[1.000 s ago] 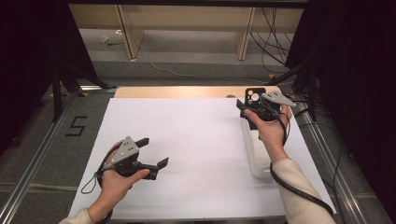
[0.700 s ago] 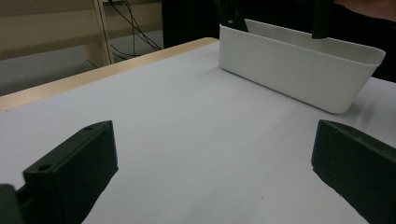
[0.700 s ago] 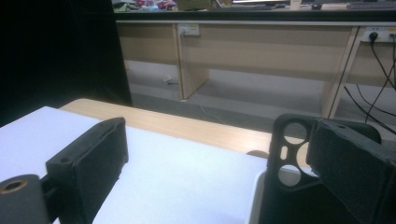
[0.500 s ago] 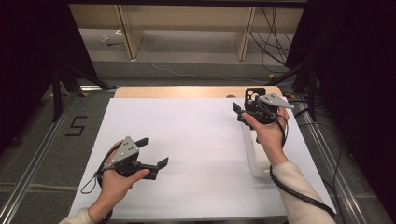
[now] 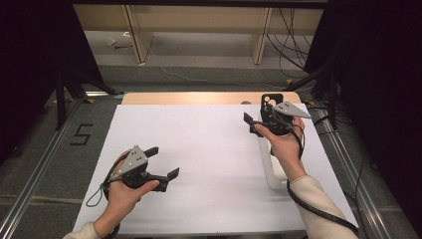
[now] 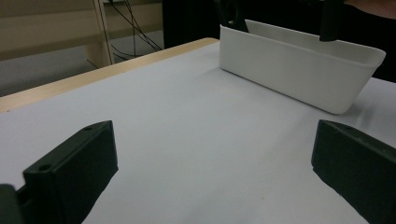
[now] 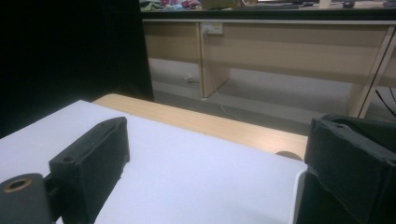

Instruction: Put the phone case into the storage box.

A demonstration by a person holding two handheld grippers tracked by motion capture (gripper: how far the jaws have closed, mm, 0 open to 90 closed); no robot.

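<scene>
The right gripper (image 5: pixel 258 117) has its jaws spread wide and empty, held over the far end of the white tray (image 5: pixel 267 169), which lies along the right side of the tabletop (image 5: pixel 209 149). The left gripper (image 5: pixel 161 163), jaws likewise released, hovers over bare white tabletop, well apart from the tray (image 6: pixel 299 74), nothing between.

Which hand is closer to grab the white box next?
Probably the right. The right gripper hovers open just past the far end of the white bin, which lies under that forearm. The left gripper, also open, is well across the white table from it.
</scene>
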